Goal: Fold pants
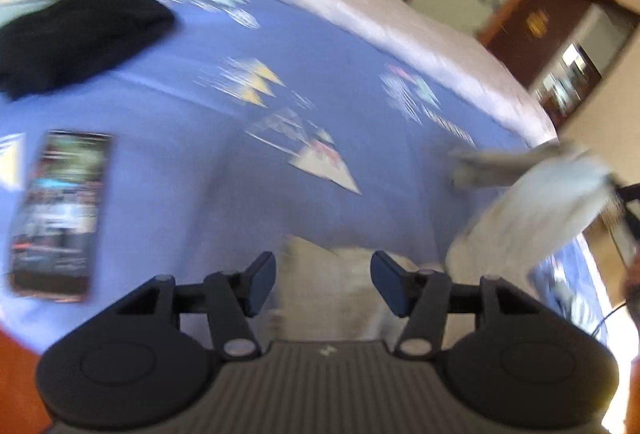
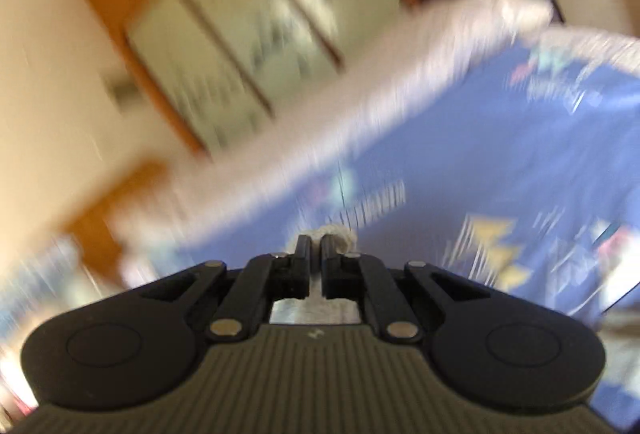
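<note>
The pale grey pants (image 1: 532, 202) hang blurred at the right of the left wrist view, lifted off the blue sheet, and a lower part of them runs down between my left gripper's fingers. My left gripper (image 1: 323, 274) is open, its pads apart and not pressing the cloth. In the right wrist view my right gripper (image 2: 316, 246) is shut, with a small bunch of the pale pants fabric (image 2: 340, 234) showing past its fingertips. Both views are smeared by motion.
A blue patterned bedsheet (image 1: 180, 154) covers the bed. A black garment (image 1: 80, 38) lies at the far left and a dark phone-like rectangle (image 1: 60, 214) at the near left. A pale quilt (image 1: 360, 6) runs along the far edge; a wooden wardrobe (image 2: 240, 34) stands beyond.
</note>
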A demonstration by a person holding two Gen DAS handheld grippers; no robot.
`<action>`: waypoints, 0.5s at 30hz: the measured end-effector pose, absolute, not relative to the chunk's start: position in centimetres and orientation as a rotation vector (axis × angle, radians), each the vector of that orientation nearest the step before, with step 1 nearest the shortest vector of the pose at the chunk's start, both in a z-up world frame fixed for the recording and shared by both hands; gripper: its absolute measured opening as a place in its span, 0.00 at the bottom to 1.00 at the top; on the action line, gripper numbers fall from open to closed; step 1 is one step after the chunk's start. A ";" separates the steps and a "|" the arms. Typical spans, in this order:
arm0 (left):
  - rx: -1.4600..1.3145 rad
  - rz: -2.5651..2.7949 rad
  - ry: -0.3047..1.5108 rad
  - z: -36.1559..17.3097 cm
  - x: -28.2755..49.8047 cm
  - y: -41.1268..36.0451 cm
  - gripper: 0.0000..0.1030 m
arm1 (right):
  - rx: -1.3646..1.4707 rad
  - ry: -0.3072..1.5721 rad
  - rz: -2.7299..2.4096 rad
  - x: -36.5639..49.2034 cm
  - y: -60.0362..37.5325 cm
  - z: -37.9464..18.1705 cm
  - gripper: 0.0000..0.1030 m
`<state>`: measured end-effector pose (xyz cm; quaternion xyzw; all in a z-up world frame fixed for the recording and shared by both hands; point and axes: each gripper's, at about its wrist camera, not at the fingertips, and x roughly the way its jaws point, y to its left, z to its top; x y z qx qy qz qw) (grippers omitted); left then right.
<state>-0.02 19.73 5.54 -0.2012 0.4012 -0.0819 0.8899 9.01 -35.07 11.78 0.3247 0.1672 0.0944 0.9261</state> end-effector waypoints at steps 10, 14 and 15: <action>-0.153 -0.437 0.899 3.5 -2.7 10.8 0.06 | 0.578 0.509 -0.658 -8.0 -50.5 4.2 0.54; -0.150 -0.420 0.915 4.2 -4.2 11.7 0.11 | 0.758 0.453 -0.655 -10.2 -52.0 2.8 0.53; -0.154 -0.398 0.908 4.5 -4.2 12.1 0.18 | 0.706 0.458 -0.619 -9.2 -51.1 3.4 0.53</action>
